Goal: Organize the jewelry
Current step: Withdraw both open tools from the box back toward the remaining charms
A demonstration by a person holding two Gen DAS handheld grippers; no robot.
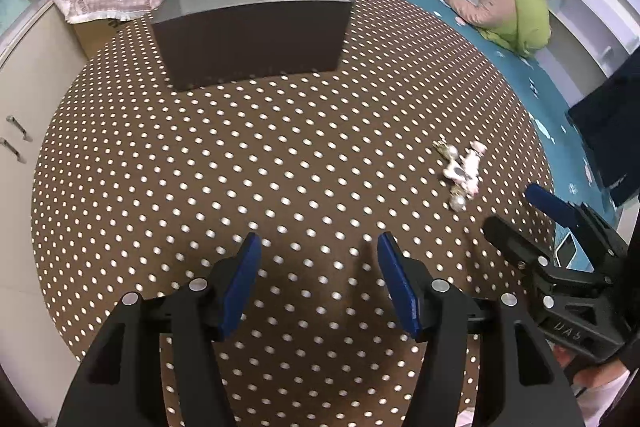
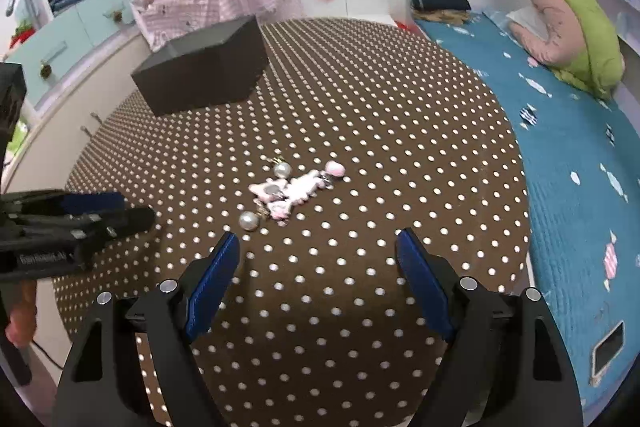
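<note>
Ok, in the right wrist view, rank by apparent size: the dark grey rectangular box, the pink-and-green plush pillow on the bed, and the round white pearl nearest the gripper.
1. Dark grey rectangular box
2. Pink-and-green plush pillow, close to the box, and it lies farther off, so that order is unsure
3. Round white pearl, clearly smallest

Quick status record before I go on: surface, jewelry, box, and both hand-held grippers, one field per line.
surface: round table under a brown polka-dot cloth
jewelry: small pile of pearl and pink pieces, loose on the cloth
box: dark grey box, open top, at the far side, apart from the jewelry
left hand-held gripper: open, nothing between its fingers
right hand-held gripper: open, empty, just short of the jewelry
</note>
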